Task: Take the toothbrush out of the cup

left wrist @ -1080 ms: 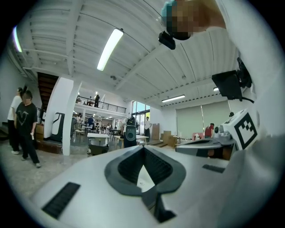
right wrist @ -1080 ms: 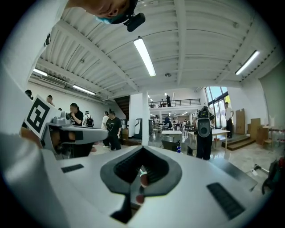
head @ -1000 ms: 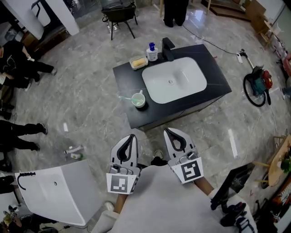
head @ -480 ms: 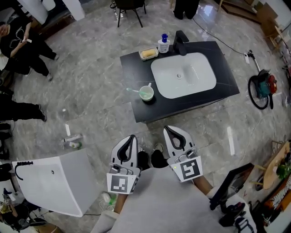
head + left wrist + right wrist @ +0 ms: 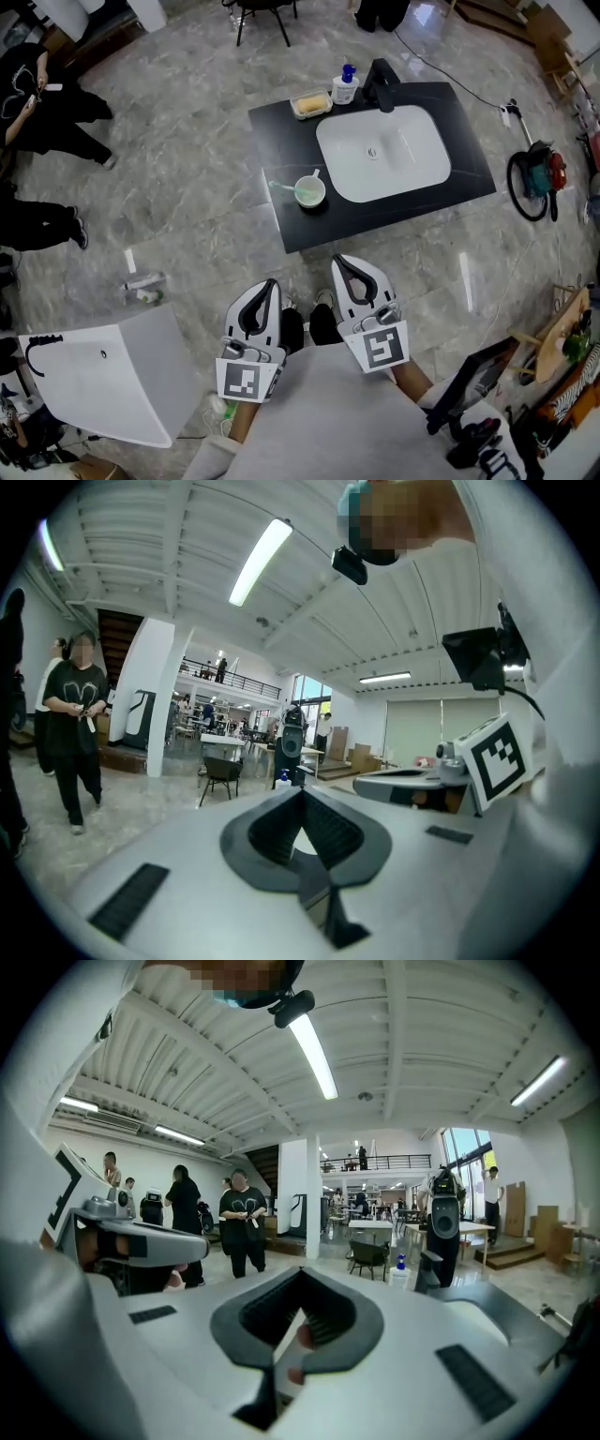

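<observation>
We stand short of the counter [image 5: 281,141], w/ grey floor [image 5: 187,187] between us and its front edge, so the step in hand is, we judge, the reach-in, not yet the grasp. The left gripper [image 5: 271,284] and right gripper [image 5: 340,262] sit side by side low in the head view, both pointing toward the counter. Each has its jaws closed tip to tip w/ nothing between them, as both gripper views show. The cup [image 5: 310,193] stands on the counter's front-left part, just left of the white sink basin [image 5: 384,155] and well apart from both grippers. The toothbrush [image 5: 281,186] is in it, its pale green handle leaning out over the rim toward the left; the head end is down inside, not visible. The faucet [image 5: 382,82], pump bottle [image 5: 347,84] and soap dish [image 5: 310,103] line the back edge, well clear of the cup, so prob. no obstacle. To do this well we'd open one gripper's jaws before arriving, not over the cup. The left gripper looks the better pick, since the handle leans to that side. Come in on the free length of handle outside the rim, one jaw on either side, and close there w/o touching the cup wall. Then draw out along the handle's own lean, up & left rather than straight up, b/c the cup looks light and could tip or slide. If it drags, the right gripper could steady the cup from the basin side. The handle is thin: centre it in the jaws or it may twist out.
</observation>
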A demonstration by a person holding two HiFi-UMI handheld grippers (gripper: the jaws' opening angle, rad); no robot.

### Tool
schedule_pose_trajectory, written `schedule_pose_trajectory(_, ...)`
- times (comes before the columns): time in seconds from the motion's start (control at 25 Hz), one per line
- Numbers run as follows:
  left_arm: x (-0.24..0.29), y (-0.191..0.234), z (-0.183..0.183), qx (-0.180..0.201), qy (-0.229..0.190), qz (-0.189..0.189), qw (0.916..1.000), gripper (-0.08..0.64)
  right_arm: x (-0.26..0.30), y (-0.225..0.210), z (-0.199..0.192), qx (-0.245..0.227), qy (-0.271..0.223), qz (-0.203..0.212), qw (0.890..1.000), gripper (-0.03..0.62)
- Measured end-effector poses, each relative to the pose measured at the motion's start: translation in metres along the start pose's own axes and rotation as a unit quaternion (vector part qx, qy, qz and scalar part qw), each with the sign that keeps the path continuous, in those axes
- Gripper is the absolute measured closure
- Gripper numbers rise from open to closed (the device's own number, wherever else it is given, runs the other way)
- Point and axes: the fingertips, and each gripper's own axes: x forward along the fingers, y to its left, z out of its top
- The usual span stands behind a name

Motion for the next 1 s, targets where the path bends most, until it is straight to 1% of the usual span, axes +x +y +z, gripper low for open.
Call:
schedule_pose_trajectory(0.08,-0.001,0.005,-0.006,-0.004,0.006,-0.004,1.0,0.555,0.009,0.003,-0.009,0.0,0.007,-0.001,1.0,0.588)
schedule_pose_trajectory(0.24,-0.004,0.02,-0.027,-0.023,0.03,0.008,0.9993,0.555,0.031,0.007,-0.033,-0.018,0.031,0.006,0.999,0.588)
schedule_pose_trajectory(0.28,-0.003,0.023,-0.031,-0.027,0.033,0.01,0.999,0.556,0.037,0.007,-0.043,-0.032,0.049,0.014,0.998,0.588)
schedule_pose_trajectory(0.32,-0.003,0.026,-0.035,-0.031,0.037,0.011,0.9988,0.556,0.041,0.008,-0.055,-0.056,0.076,0.027,0.995,0.588)
schedule_pose_trajectory(0.4,-0.004,0.032,-0.044,-0.045,0.046,0.017,0.9978,0.555,0.05,0.008,-0.082,-0.104,0.133,0.049,0.985,0.588)
schedule_pose_trajectory(0.44,-0.004,0.035,-0.048,-0.056,0.052,0.022,0.9969,0.555,0.056,0.007,-0.092,-0.11,0.146,0.05,0.982,0.588)
schedule_pose_trajectory(0.48,-0.005,0.037,-0.052,-0.063,0.056,0.027,0.996,0.555,0.061,0.006,-0.099,-0.11,0.151,0.048,0.981,0.588)
schedule_pose_trajectory(0.6,-0.007,0.045,-0.058,-0.054,0.058,0.03,0.9964,0.556,0.077,0.001,-0.114,-0.106,0.156,0.035,0.981,0.586)
schedule_pose_trajectory(0.68,-0.009,0.048,-0.059,-0.054,0.06,0.034,0.9962,0.555,0.084,-0.002,-0.123,-0.09,0.165,0.025,0.982,0.581)
schedule_pose_trajectory(0.72,-0.009,0.049,-0.059,-0.055,0.061,0.036,0.996,0.556,0.087,-0.003,-0.127,-0.076,0.171,0.02,0.982,0.547)
schedule_pose_trajectory(0.8,-0.01,0.051,-0.058,-0.056,0.061,0.039,0.9958,0.556,0.094,-0.005,-0.134,-0.062,0.18,0.015,0.982,0.535)
schedule_pose_trajectory(0.84,-0.011,0.052,-0.057,-0.055,0.061,0.039,0.9958,0.556,0.098,-0.005,-0.136,-0.061,0.184,0.017,0.981,0.512)
schedule_pose_trajectory(1.0,-0.01,0.053,-0.056,-0.055,0.061,0.04,0.9958,0.557,0.114,-0.007,-0.147,-0.065,0.191,0.014,0.979,0.472)
